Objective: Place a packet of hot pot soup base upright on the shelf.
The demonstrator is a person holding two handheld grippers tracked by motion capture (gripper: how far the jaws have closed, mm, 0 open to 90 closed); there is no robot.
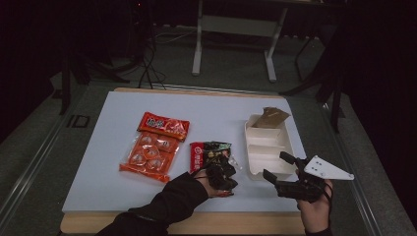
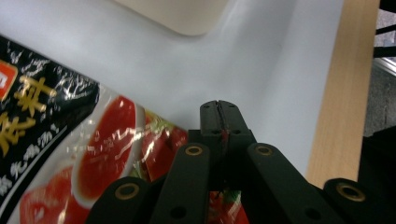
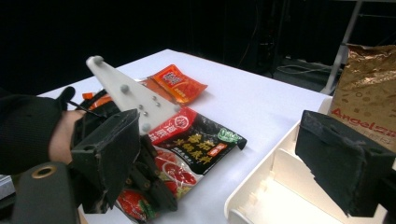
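Pinching the near edge of the dark sauce packet [image 1: 210,156] at the desk's [image 1: 113,172] near middle, our left hand-held gripper [image 1: 222,178] is clenched on it; our right hand-held gripper [image 1: 285,169] hangs released near the white tray [image 1: 287,142]. That thin-edge grip could slip, dropping it short.

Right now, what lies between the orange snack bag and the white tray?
In the high view, the black-and-red soup packet lies between orange snack bag and white tray, pinched by the left gripper.

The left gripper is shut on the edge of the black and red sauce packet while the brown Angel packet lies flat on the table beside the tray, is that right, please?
Not quite: the brown Angel packet stands in the white tray's far compartment, as the high view shows. The left gripper is indeed shut on the sauce packet.
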